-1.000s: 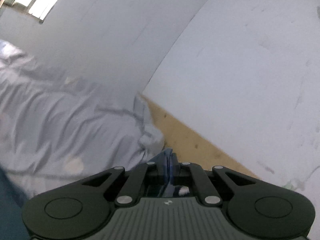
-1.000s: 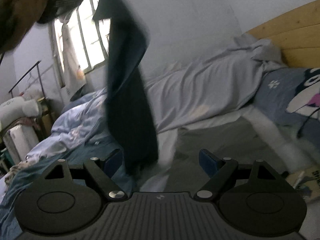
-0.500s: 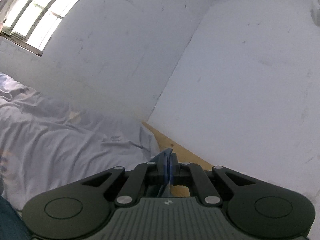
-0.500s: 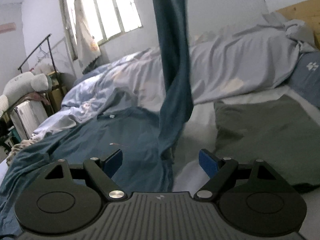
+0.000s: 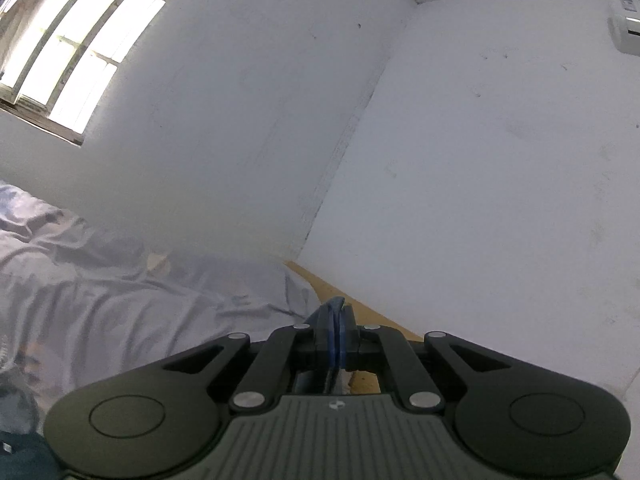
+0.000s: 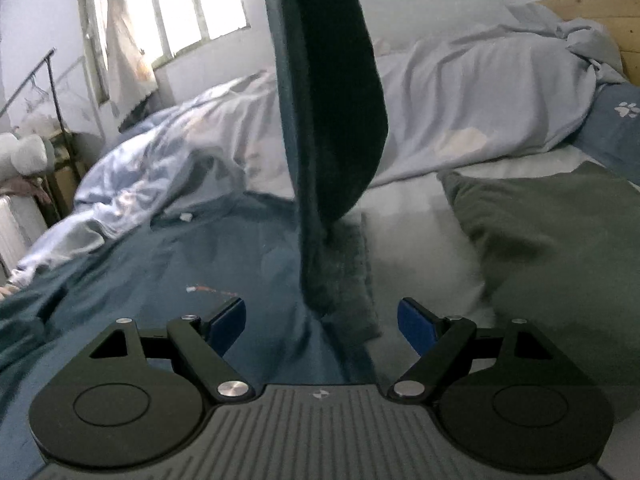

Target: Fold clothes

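Lifted higher, teal garment (image 6: 328, 92) hangs twisted from left gripper (image 5: 335, 320).

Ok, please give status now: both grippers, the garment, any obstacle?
Left gripper shut on teal garment, held high. Right gripper open, empty. Garment hangs over bed; folded green cloth lies to its right, apart.

Left gripper (image 5: 335, 334) raised and pitched upward, blue pads pressed together with a thin fold of dark blue cloth (image 5: 333, 307) pinched between them. Right gripper (image 6: 321, 322) held low and roughly level, aimed forward, blue-padded fingers (image 6: 416, 326) spread wide apart, gripping nothing.
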The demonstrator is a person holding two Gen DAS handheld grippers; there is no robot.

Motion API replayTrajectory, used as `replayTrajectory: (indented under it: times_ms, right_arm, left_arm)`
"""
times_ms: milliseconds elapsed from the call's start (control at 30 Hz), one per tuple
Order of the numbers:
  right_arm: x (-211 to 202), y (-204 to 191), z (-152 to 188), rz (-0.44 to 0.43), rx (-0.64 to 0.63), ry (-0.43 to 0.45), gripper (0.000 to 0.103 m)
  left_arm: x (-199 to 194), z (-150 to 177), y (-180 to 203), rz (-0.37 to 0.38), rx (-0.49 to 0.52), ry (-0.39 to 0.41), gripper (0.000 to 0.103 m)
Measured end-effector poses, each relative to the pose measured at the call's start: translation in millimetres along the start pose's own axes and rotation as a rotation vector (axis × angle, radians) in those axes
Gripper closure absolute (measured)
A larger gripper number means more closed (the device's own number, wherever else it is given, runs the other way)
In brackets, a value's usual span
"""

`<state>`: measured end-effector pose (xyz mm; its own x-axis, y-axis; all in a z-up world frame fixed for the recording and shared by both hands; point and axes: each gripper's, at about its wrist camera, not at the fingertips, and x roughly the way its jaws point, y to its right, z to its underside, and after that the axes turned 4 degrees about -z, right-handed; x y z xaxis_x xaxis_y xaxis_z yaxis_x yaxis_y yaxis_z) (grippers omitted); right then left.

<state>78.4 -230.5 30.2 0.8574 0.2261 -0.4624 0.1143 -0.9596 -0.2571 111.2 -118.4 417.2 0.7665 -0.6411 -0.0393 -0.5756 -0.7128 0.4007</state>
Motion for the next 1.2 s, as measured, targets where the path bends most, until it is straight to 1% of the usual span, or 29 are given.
replayTrajectory:
  times_ms: [133,267,333,467,633,800,933,1033,1100,1200]
  right_arm:
    - [14,10,2,0.092,0.084,0.006,0.018]
    - [19,31,1,0.199,0.189,0.008,0.018]
    - [19,39,3,0.202,0.204,0.001,0.018]
    - [17,37,5,0.223,0.160,-0.004,0.019]
    - [19,37,6,0.220,0.169,-0.003,0.019]
    - [20,35,7,0.221,0.163,-0.005,0.019]
    - [21,34,8,0.226,0.152,-0.007,0.019]
    - [23,34,8,0.234,0.140,-0.007,0.019]
    - [23,34,8,0.237,0.134,-0.006,0.019]
    - [21,32,9,0.243,0.129,-0.003,0.019]
  left_arm:
    - [-11,-12,-17,-0.021,0.006,0.015,0.103]
    - [-15,-20,-37,-0.072,0.013,0.016,0.103]
    - [-17,-22,-49,-0.099,0.015,0.016,0.103]
    - [-29,-26,-75,-0.161,0.011,0.021,0.103]
    - [-50,-27,-119,-0.277,-0.010,0.008,0.103]
    - [-72,-24,-180,-0.407,-0.056,-0.007,0.103]
    - [-89,-12,-234,-0.509,-0.099,-0.055,0.103]
    - [-109,1,-271,-0.575,-0.138,-0.070,0.103]
    - [-120,12,-293,-0.609,-0.157,-0.083,0.103]
    - [-142,32,-314,-0.636,-0.179,-0.108,0.103]
